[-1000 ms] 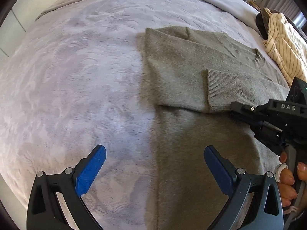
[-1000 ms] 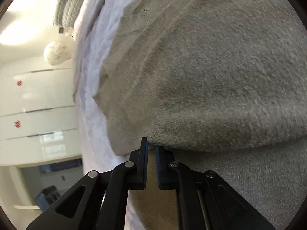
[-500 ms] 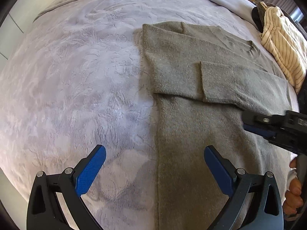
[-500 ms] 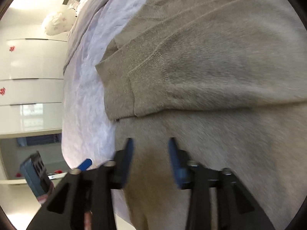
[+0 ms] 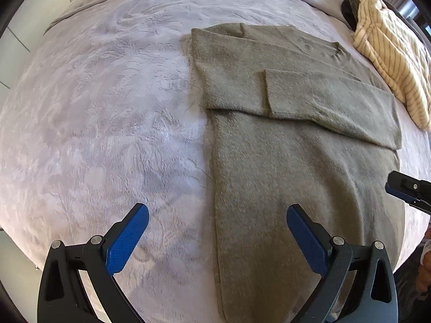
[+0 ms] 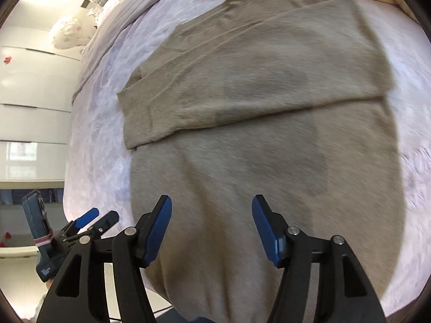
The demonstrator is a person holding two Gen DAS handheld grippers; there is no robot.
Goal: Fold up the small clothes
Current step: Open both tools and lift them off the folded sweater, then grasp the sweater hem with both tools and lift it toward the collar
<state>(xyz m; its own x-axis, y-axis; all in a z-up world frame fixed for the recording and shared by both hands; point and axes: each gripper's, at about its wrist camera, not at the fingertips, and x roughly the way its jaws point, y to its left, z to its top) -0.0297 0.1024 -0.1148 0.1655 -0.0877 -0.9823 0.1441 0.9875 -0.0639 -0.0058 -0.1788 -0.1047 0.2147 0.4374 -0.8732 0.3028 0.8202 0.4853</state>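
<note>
Now that the right gripper (image 6: 211, 228) has let the sleeve (image 5: 331, 105) drop across the sweater (image 5: 282, 188) on the bed (image 5: 107, 107), its jaws, just opening, hang empty above the sweater's lower body (left gripper (image 5: 216, 239) wide, also empty), so the hem fold likely comes next.

both wrist views steeply downward, sharing sweater (image 5: 282, 161), perhaps close

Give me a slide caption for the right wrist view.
Open right gripper above olive sweater, sleeve folded across.

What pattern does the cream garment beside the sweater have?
The cream garment has thin dark stripes, clearest in the left wrist view, beyond the olive-grey sweater.
</note>
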